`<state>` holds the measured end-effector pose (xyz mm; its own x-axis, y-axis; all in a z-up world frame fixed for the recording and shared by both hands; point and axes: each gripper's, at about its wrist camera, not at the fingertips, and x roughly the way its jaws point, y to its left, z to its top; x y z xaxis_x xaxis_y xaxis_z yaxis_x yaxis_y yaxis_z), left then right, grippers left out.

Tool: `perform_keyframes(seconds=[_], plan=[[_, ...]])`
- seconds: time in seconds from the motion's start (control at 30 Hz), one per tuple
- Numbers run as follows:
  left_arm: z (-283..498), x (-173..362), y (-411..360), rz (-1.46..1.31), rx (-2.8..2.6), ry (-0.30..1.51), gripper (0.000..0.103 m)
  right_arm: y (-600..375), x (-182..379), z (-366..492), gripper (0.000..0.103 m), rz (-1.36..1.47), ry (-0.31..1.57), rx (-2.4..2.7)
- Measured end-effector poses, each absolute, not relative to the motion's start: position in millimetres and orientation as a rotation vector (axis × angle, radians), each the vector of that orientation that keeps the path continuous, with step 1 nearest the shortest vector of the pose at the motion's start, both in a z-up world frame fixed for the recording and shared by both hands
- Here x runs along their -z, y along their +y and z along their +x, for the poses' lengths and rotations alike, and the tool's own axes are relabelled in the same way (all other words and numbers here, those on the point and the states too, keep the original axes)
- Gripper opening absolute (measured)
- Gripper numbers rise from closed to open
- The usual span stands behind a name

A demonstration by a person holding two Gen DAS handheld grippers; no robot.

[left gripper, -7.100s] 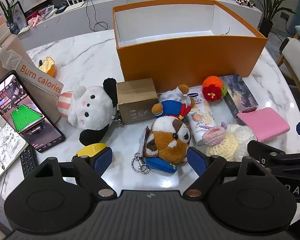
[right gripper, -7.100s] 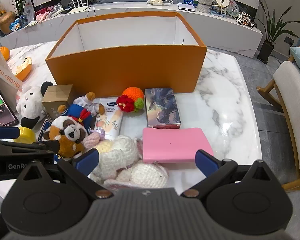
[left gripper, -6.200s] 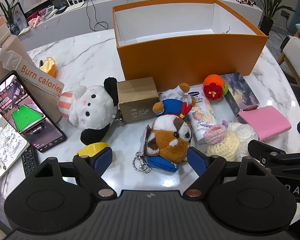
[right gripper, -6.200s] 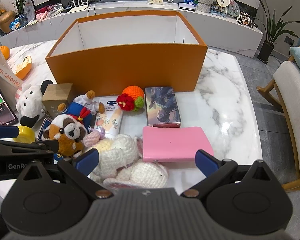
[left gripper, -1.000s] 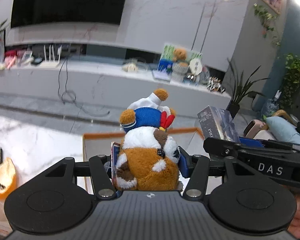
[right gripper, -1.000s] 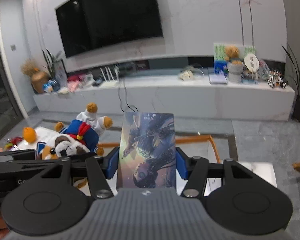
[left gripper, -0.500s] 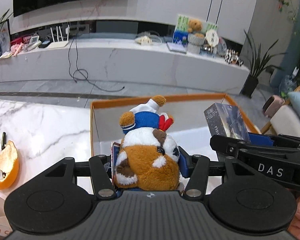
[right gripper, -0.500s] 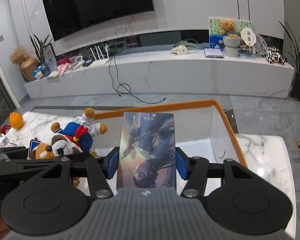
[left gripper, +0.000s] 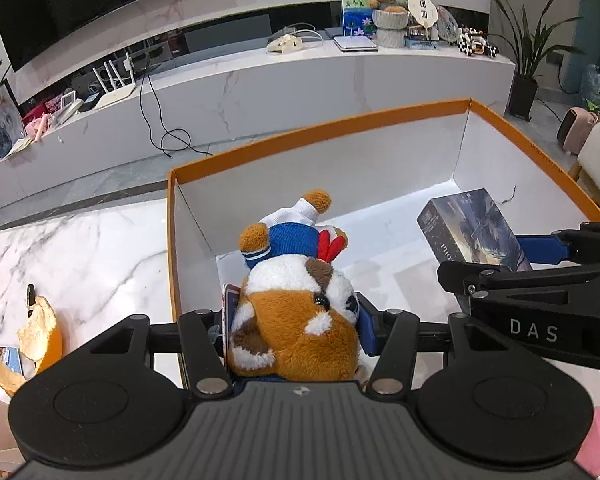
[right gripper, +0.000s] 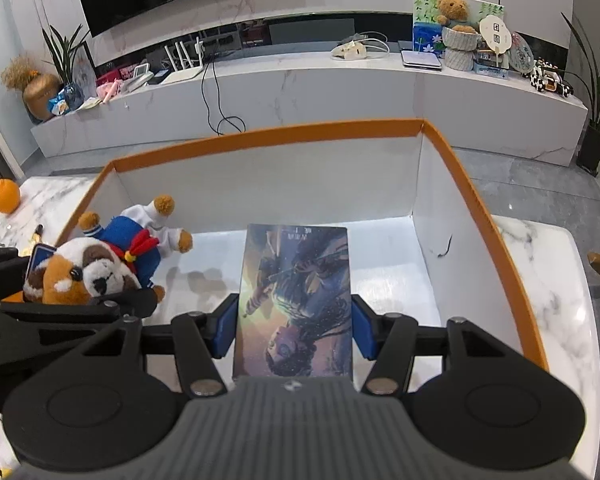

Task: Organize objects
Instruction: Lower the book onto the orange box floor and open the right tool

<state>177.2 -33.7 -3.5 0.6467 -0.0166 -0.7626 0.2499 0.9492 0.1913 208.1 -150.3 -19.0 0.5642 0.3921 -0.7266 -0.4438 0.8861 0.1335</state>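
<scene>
"das" is printed on the right tongs (left gripper: 516, 248).

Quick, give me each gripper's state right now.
Left gripper: shut on the plush dog.
Right gripper: shut on the illustrated box.

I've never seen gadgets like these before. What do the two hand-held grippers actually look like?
Both are matte black plastic. Each left gripper and right gripper has a ribbed grey-black body, two round discs at its sides, angular linkage arms with silver rivets, and blue pads on its fingers. The right one's side shows white letters "DAS". No cables show.
</scene>
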Motion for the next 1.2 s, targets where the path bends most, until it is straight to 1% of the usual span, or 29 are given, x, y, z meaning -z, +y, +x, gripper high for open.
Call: perform_keyframes(seconds=[0.43, 0.83, 1.2], plan=[[181, 19, -44, 0.393, 0.139, 0.886, 0.063, -145, 35, 210, 0.059, -0.147, 0.879, -0.491], [183, 25, -45, 0.417, 0.127, 0.885, 0.064, -143, 43, 211, 0.059, -0.183, 0.892, -0.486], [185, 26, -46, 0.442, 0.098, 0.884, 0.068, -143, 44, 210, 0.060, -0.191, 0.882, -0.477]])
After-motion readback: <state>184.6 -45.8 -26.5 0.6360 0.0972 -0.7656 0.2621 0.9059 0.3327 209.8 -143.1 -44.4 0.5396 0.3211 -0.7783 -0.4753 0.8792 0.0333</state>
